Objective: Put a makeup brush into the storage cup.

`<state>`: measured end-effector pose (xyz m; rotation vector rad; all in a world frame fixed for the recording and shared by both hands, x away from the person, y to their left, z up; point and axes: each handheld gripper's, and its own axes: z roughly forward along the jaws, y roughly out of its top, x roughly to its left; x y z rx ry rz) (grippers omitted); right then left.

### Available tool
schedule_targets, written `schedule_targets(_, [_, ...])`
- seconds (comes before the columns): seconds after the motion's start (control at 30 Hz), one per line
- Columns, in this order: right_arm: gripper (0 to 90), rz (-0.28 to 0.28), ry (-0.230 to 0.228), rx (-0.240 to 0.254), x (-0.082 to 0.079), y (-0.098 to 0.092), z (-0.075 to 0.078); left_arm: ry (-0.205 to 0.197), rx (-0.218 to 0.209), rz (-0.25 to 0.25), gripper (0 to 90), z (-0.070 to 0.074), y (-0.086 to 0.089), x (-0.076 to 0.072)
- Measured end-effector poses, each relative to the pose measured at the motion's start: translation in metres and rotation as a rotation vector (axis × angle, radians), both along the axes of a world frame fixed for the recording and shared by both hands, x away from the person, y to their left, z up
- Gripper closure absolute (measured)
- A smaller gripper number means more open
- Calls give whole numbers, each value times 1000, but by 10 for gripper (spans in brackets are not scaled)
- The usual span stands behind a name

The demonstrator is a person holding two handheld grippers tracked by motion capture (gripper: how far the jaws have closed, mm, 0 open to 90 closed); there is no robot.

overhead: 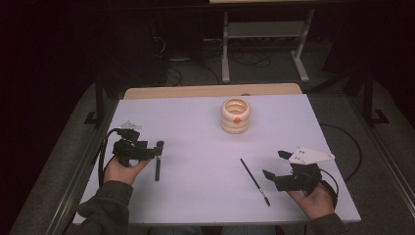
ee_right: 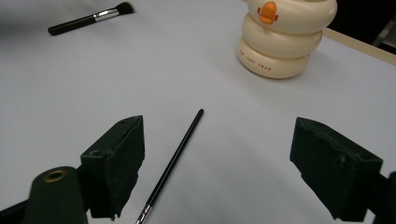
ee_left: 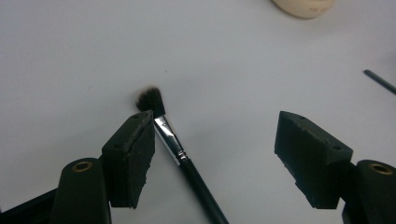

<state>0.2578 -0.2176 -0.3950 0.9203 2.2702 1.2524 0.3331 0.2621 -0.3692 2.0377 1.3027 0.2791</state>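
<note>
A black makeup brush (overhead: 157,161) with a silver ferrule and dark bristles lies on the white table. In the left gripper view this brush (ee_left: 173,144) runs between my left gripper's (ee_left: 215,119) jaws, close against the left one and far from the other. The left gripper (overhead: 155,149) is open. A thin black brush (overhead: 254,181) lies at the front right. It (ee_right: 175,158) lies on the table between the wide-apart jaws of my right gripper (ee_right: 218,123), which touch nothing. The right gripper (overhead: 274,164) is open. A cream ringed holder (overhead: 235,116) with an orange beak stands at the back centre.
The white tabletop (overhead: 195,127) is bordered at the back by a wooden strip (overhead: 210,90). In the right gripper view the holder (ee_right: 280,37) stands beyond the thin brush, and the makeup brush (ee_right: 88,18) lies far off. Cables trail from both grippers.
</note>
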Motion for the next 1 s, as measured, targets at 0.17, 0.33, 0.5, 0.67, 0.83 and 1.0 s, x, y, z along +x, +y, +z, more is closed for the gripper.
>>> schedule_targets(0.17, [190, 5, -8, 1, 0, -1, 1, 28, 41, -7, 306, -7, -5, 7])
schedule_targets(0.33, [184, 0, -12, -10, 0, -1, 1, 56, 70, 8, 298, -13, -7, 11])
schedule_targets(0.5, [184, 3, -15, -16, 0, -1, 1, 88, 95, 10, 312, -19, -11, 14])
schedule_targets(0.67, [182, 2, -16, -16, 0, 0, 2, 113, 118, 18, 345, -25, -17, 16])
schedule_targets(0.83, [180, 2, -18, -18, -1, 0, 2, 147, 110, 44, 382, -38, -16, 18])
schedule_targets(1.0, [179, 2, -18, -20, -1, 0, 2, 178, 126, 52, 421, -50, -16, 18])
